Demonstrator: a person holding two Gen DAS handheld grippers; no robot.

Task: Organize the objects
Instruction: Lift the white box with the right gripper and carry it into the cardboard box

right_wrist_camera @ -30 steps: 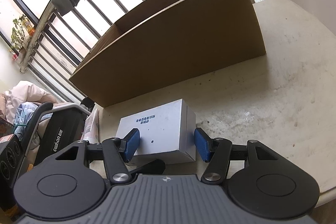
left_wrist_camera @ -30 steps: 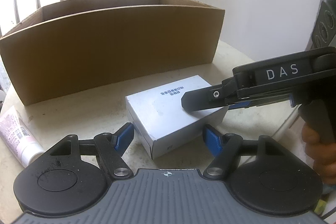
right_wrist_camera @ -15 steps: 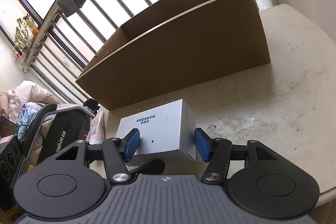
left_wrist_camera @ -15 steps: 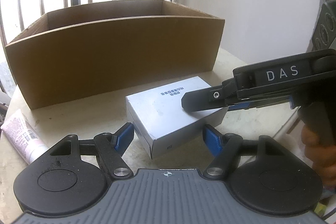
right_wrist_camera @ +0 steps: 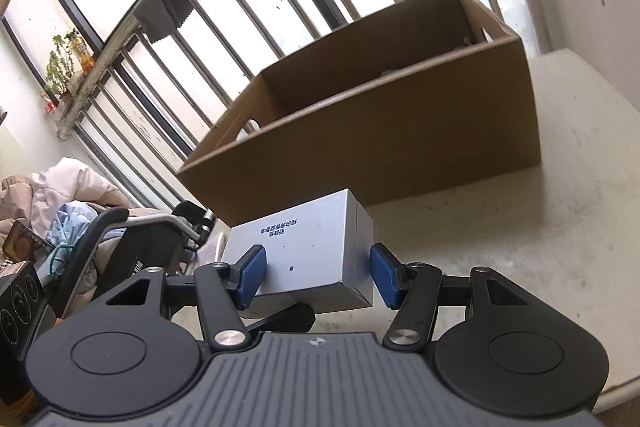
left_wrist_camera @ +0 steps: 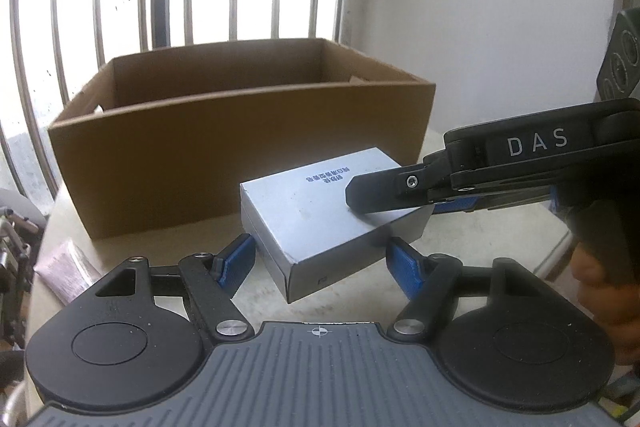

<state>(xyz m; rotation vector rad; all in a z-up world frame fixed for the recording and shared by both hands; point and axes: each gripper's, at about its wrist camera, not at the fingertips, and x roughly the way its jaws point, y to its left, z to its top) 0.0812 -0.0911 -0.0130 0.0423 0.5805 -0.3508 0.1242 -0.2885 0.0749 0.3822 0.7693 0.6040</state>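
Observation:
A white-grey carton with blue print (left_wrist_camera: pixel 316 203) hangs just above the table, in front of an open cardboard box (left_wrist_camera: pixel 240 163). My left gripper (left_wrist_camera: pixel 320 263) is shut on its near corner, a blue pad pressing each side. My right gripper (left_wrist_camera: pixel 372 199) comes in from the right, with one black finger lying across the carton's top. In the right wrist view, the right gripper (right_wrist_camera: pixel 316 275) is shut on the carton (right_wrist_camera: pixel 312 247), its blue pads on both side faces. A left fingertip (right_wrist_camera: pixel 280 319) shows under the carton. The cardboard box (right_wrist_camera: pixel 380 155) stands behind.
A pinkish tube (left_wrist_camera: pixel 68 275) lies on the pale table (right_wrist_camera: pixel 520 247) at the left. A barred window runs behind the cardboard box. A person's hand (left_wrist_camera: pixel 600 299) holds the right gripper's handle. A black wheelchair-like frame (right_wrist_camera: pixel 136 259) and clothes stand beyond the table's left edge.
Both grippers have risen with the carton held between them. The cardboard box has sunk in both views and its inside now shows.

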